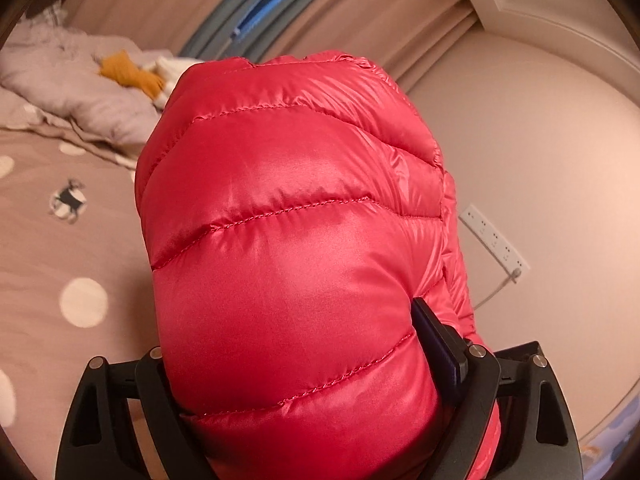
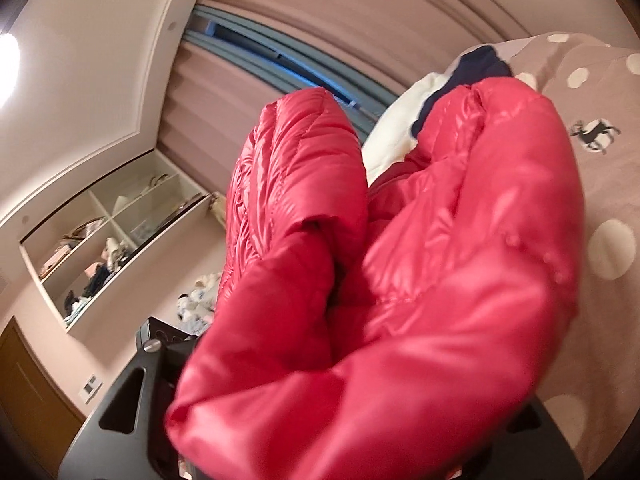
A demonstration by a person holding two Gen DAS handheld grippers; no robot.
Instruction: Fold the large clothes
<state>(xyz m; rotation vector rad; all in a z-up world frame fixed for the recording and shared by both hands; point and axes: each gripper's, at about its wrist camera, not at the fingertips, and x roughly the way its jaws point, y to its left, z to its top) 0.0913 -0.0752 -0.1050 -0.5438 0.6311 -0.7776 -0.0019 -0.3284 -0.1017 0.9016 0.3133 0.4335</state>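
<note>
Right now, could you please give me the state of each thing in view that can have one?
Red puffer jacket: bunched, lifted off the bed.
Left hand-held gripper: closed on the jacket.
Right hand-held gripper: jacket fills it; fingers hidden.
Curtains: parted, window showing.
Bed cover: spread flat.
Grey bedding: crumpled.

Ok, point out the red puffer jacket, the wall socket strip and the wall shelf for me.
red puffer jacket (image 1: 288,248): left wrist view, on a quilted panel.
wall socket strip (image 1: 494,238): left wrist view, middle of the white strip.
wall shelf (image 2: 110,216): right wrist view, on the central divider.
</note>
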